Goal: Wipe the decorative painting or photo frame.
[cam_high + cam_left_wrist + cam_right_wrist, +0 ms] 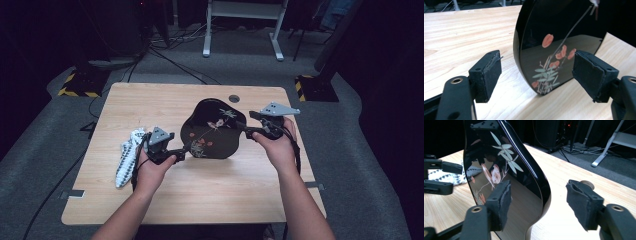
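A black lacquered tray [215,131], painted with orange blossoms and pale leaves, lies near the middle of a wooden table [150,102] as a person works it from both sides with hand-held tongs. The left gripper [184,150] stands with its jaws wide apart at the tray's near-left rim, the pads [492,75] clear of the glossy edge (the left gripper view puts the rim between them, untouched). The right gripper [246,131] is likewise spread wide at the opposite rim, which passes between its jaws without contact. A folded black-and-white patterned cloth [127,155] rests on the table just left of the left hand [152,167].
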